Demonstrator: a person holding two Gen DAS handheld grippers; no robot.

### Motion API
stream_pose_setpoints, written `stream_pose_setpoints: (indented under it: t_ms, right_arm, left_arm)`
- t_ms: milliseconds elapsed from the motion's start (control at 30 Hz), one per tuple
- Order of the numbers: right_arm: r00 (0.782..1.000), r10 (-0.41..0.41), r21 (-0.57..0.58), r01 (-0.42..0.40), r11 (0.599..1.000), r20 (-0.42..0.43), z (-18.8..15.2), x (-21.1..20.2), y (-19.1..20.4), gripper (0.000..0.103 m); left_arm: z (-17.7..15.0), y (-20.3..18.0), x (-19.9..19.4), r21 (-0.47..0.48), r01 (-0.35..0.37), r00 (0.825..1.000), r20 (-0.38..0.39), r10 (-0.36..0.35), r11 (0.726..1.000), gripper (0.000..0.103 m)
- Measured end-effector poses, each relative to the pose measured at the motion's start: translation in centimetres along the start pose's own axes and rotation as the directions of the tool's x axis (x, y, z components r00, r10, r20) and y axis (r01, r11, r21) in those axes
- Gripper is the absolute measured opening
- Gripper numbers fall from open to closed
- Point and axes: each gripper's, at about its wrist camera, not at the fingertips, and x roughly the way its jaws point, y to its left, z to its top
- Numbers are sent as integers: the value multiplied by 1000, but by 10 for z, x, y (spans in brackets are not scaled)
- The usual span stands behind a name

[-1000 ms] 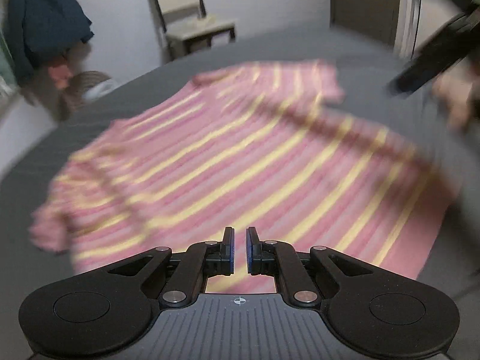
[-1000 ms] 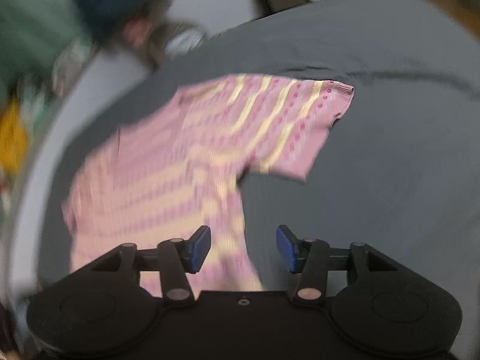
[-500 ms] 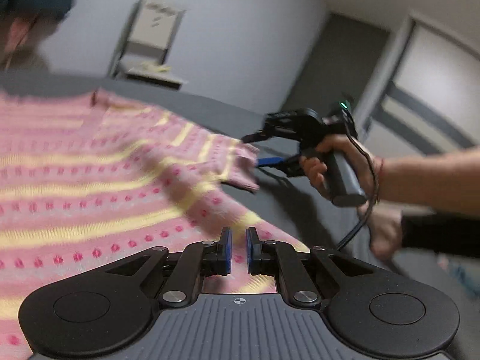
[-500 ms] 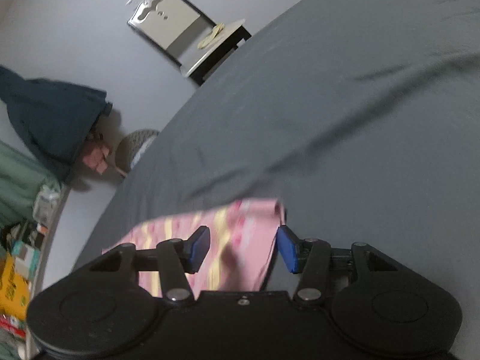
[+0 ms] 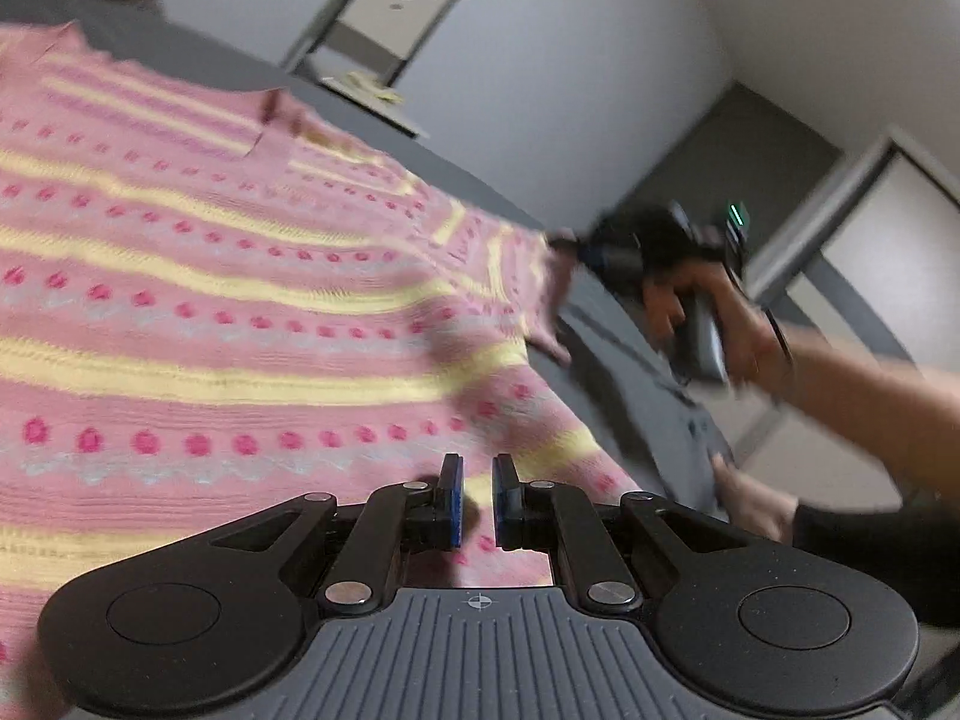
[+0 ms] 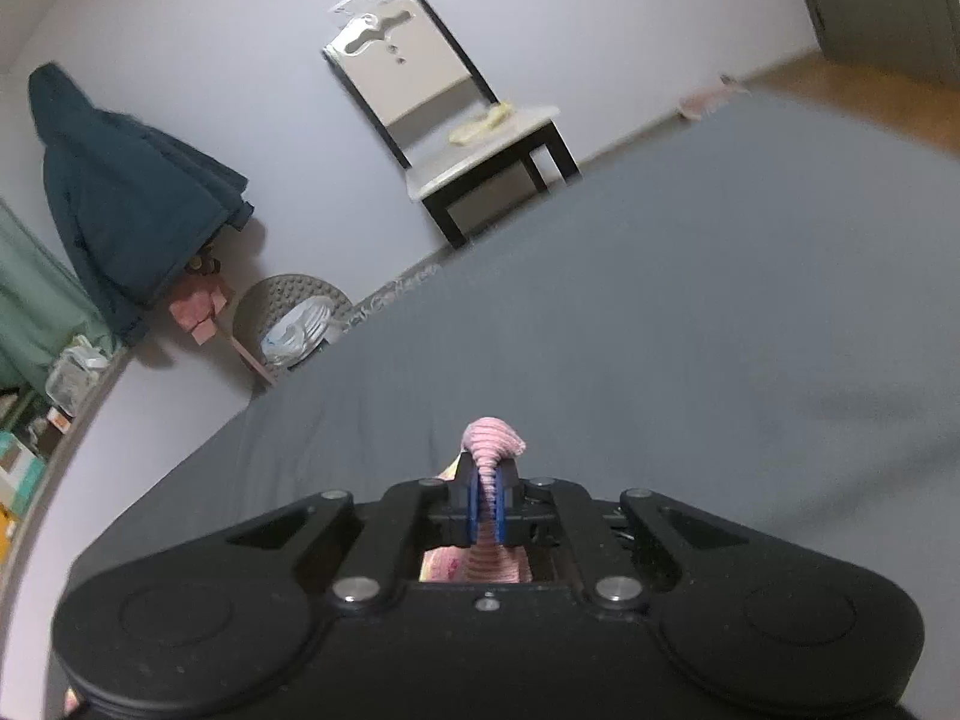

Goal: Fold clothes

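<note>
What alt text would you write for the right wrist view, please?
The right gripper is shut on a bunched fold of the pink knitted top above a grey bed sheet. Behind stand a chair and a hanging dark blue jacket against a pale wall.

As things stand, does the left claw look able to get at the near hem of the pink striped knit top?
Probably yes: the left claw hovers shut just over the pink striped knit top, nothing between.

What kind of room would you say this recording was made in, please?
Most likely a bedroom at home. The pink striped sweater lies on a broad grey sheet that looks like a bed; a chair stands by the wall, a dark jacket hangs nearby, and a door shows beyond.
</note>
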Motion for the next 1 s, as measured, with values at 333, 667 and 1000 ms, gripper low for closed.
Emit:
stream_pose_setpoints:
  t_ms: [333, 667, 1000]
  right_arm:
    - [987, -147, -87, 142, 986, -58, -2, 55, 14, 6]
    - [975, -103, -150, 74, 986, -198, -16, -23, 12, 40]
    - [695, 17, -336, -369, 866, -719, -183, -153, 44, 39]
  left_arm:
    - [-9, -17, -2, 87, -21, 999, -36, 24, 996, 7]
    - [-9, -2, 2, -2, 20, 999, -31, -20, 1000, 7]
    - [-12, -22, -6, 105, -45, 997, -59, 51, 993, 7]
